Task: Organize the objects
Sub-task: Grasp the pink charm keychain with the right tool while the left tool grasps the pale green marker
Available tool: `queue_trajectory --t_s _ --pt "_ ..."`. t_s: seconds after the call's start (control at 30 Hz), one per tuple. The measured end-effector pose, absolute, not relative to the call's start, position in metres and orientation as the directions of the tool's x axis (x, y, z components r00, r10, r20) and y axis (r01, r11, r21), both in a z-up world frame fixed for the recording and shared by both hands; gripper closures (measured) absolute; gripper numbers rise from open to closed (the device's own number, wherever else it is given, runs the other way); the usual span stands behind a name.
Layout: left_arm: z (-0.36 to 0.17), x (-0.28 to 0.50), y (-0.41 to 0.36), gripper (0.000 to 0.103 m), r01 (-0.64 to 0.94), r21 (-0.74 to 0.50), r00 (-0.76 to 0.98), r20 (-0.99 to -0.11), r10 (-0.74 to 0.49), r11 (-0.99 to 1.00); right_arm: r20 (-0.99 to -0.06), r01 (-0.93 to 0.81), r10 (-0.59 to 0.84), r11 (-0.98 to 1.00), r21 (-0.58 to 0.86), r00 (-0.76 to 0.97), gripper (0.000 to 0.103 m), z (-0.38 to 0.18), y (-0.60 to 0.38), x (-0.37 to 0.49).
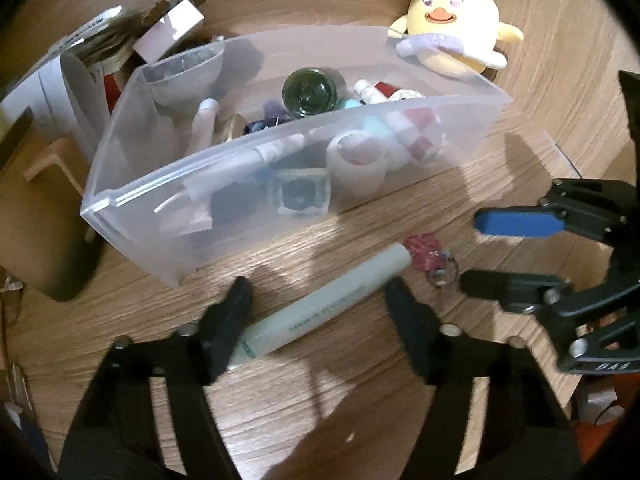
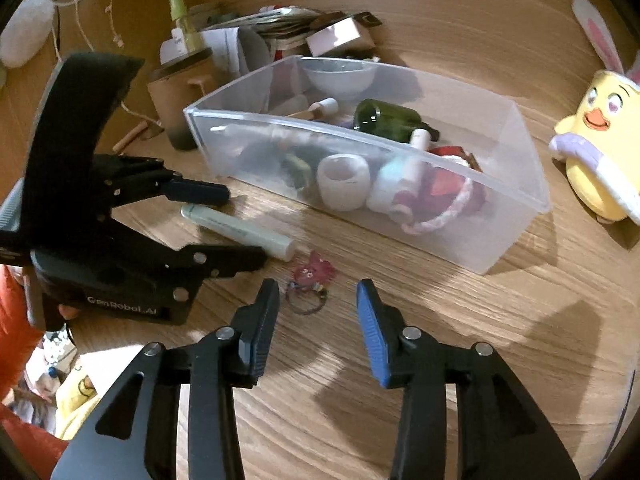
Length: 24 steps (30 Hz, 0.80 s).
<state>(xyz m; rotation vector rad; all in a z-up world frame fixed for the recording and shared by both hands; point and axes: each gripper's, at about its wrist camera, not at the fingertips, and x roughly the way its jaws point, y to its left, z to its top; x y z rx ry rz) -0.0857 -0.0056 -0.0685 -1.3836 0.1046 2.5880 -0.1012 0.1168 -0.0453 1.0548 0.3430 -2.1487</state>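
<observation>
A pale green tube [image 1: 320, 304] lies slantwise on the wooden table in front of a clear plastic bin [image 1: 132, 208]. My left gripper [image 1: 318, 296] straddles the tube, one black finger on each side, and I see no pad pressing on it. The right wrist view shows the tube [image 2: 240, 232] between the left gripper's [image 2: 230, 226] fingers. A small pink keychain with a ring [image 2: 310, 280] lies just right of the tube. My right gripper [image 2: 318, 292] hovers open just short of it, nothing between the pads. The bin [image 2: 460, 240] holds a green bottle [image 2: 388, 118], a white cup, tubes and red-and-white items.
A yellow chick plush [image 1: 456, 28] with bunny ears sits to the right of the bin, also in the right wrist view as the plush [image 2: 600, 152]. Behind and left of the bin stand a pink box [image 2: 340, 36], papers, a brown holder [image 2: 180, 92] and a spray bottle [image 2: 180, 20].
</observation>
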Motion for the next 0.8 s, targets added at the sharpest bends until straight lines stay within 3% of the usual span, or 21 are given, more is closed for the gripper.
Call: queue_trajectory --t_s 0.13,0.3,0.63,0.8 --pt "-0.068 -0.078 -0.006 0.067 -0.203 -0.005 -0.556 -0.823 0.119 -0.979 -0.788 0.699 -0.440 -0.715 0.018 -0.430 0.066 -0.052 0.105 -0.105" --pt "-0.066 -0.067 -0.006 0.080 -0.203 -0.033 -0.552 -0.822 0.142 -0.979 -0.792 0.697 -0.442 -0.716 0.029 -0.421 0.066 -0.056 0.101 -0.110" --pt "-0.067 -0.060 0.008 0.088 -0.224 -0.051 -0.560 -0.811 0.171 -0.973 -0.775 0.673 -0.448 -0.738 0.039 -0.446 0.096 -0.053 0.102 -0.104" --pt "-0.063 -0.055 0.005 0.088 -0.200 -0.070 -0.582 -0.794 0.176 -0.977 -0.756 0.654 -0.468 -0.753 0.071 -0.457 0.096 -0.045 0.112 -0.103"
